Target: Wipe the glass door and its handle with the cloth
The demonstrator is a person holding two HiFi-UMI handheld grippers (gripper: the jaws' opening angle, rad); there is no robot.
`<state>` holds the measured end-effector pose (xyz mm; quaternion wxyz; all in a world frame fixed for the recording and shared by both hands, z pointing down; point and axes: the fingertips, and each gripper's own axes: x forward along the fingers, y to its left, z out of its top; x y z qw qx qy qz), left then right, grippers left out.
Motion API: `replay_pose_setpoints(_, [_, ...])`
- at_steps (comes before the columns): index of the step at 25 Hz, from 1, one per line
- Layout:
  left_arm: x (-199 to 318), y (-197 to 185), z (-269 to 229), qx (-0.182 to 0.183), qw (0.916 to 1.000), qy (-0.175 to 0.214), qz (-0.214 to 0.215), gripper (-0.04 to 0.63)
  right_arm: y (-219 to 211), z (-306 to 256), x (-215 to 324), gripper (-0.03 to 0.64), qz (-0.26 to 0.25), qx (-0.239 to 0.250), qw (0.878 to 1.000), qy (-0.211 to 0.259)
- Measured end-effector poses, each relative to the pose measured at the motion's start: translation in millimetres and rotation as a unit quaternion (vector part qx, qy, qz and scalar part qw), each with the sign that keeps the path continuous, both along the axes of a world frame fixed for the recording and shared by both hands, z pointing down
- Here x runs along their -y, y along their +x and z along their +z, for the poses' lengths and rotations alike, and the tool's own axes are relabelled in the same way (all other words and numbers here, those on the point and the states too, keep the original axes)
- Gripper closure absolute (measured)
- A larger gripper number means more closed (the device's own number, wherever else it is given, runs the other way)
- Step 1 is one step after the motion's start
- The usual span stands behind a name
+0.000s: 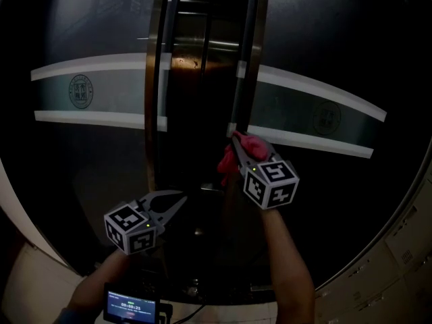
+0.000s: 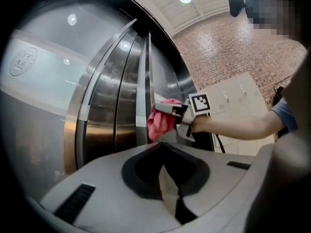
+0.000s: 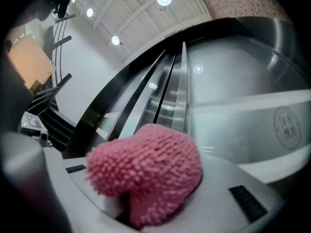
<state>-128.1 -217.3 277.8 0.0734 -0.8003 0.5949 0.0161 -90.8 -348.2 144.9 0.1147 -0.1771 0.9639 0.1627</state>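
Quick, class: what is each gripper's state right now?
Left gripper: closed, holding nothing.
Right gripper: closed on the pink cloth.

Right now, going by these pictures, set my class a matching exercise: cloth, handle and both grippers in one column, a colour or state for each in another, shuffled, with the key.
Things:
1. cloth
2. left gripper
3. right gripper
4. handle

Colour or state:
a. shut, holding nothing
b. upright metal bar on the door
c. pink
d. shut on the cloth

Pairs: 1-c, 2-a, 3-d, 4-b
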Motion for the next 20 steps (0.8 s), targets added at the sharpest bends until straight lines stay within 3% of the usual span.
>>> replay_pose_setpoints(4, [9, 0, -7, -0.007, 1.0, -0.005, 0.003, 0.581, -10, 83, 4, 0.566, -0.004, -0.031, 0.998, -0.055])
replay_pose_setpoints(9, [12, -3, -12, -0.019, 0.9998, -0.006, -0.003, 0.581, -16, 117, 7, 0.566, 0.002, -0.037, 0.996, -0.078])
replay_pose_setpoints(12, [11, -12, -16, -0.013, 0.9998, -0.006, -0.014, 0.581, -26, 102, -8, 0.566, -0.011, -0.033, 0.998, -0.061])
replay_pose_setpoints(20, [-6, -66, -63, 0.003, 0.9971, 0.014, -0.075, 0.581, -129, -30, -104, 0.566, -0.145, -0.008, 0.989, 0.012])
